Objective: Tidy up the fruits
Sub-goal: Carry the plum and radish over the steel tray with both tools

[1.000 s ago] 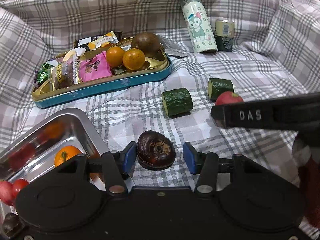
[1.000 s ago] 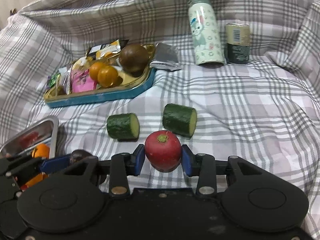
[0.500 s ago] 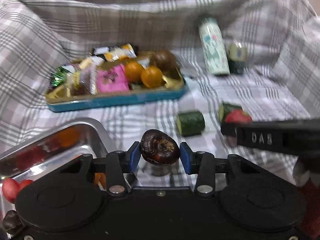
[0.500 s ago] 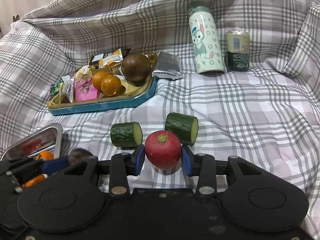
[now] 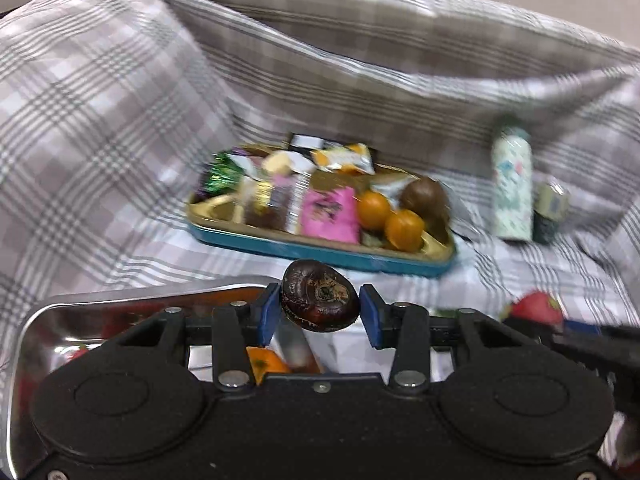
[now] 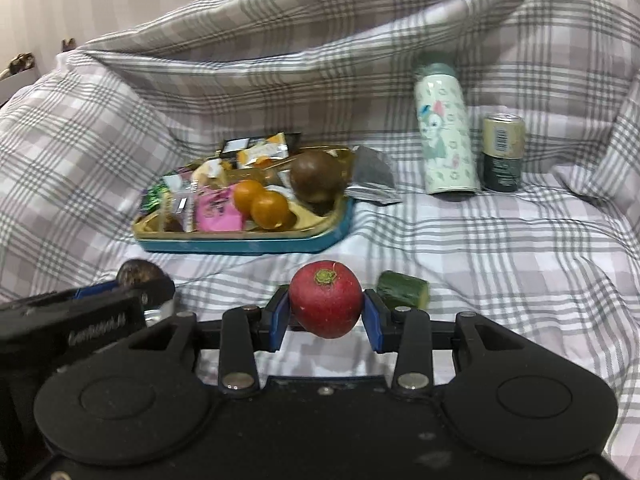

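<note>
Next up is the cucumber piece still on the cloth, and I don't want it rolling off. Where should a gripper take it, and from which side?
Grip the cucumber piece across its green curved sides, mid-length, coming from above. It lies on its side with a pale cut end facing right, so fingers on the rounded skin should stop it rolling. The checked cloth around it looks open.

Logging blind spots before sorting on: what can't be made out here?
- Steel tray contents, left wrist view: hidden behind the left claw.
- Snack wrappers, left wrist view: motion-blurred, unreadable.
- Cucumber piece, right wrist view: part hidden by the right claw.
</note>
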The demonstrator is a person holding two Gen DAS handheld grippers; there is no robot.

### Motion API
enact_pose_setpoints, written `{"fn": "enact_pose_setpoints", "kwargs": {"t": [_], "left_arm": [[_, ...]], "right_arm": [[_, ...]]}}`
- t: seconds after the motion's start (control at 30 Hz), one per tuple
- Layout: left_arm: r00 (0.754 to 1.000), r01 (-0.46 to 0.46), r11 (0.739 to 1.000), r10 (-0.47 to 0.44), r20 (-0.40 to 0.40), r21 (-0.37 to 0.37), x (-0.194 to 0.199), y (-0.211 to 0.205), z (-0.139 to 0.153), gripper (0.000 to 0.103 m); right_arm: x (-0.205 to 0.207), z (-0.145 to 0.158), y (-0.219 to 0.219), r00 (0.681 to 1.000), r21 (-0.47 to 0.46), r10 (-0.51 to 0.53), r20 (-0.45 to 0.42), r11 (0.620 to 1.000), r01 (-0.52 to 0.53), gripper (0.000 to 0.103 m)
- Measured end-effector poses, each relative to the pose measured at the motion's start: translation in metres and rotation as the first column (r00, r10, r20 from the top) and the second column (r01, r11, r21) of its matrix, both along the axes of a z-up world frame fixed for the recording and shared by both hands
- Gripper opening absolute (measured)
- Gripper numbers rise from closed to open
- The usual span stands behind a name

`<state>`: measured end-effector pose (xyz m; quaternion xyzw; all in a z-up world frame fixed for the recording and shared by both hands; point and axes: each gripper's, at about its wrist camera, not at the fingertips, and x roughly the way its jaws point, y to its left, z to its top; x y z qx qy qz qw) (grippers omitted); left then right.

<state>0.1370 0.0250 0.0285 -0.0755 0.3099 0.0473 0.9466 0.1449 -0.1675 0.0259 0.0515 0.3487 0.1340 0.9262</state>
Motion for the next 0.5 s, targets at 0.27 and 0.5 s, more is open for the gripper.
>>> {"fn": "enact_pose_setpoints", "kwargs": {"t": [0.27, 0.5], "left_arm": [[0.991, -0.136, 0.990, 0.136, -0.017, -0.021, 0.000, 0.036, 0.010, 0.050], [0.963, -0.268, 0.963, 0.268, -0.028, -0.014, -0.019, 0.071, 0.019, 0.050]], "right_arm": [[-0.006, 0.010, 0.038, 0.995, -0.005, 0.101, 0.009, 0.995, -0.101, 0.041], [-0.013, 0.014, 0.078, 0.981, -0.009, 0.194, 0.022, 0.981, -0.193, 0.041]]}}
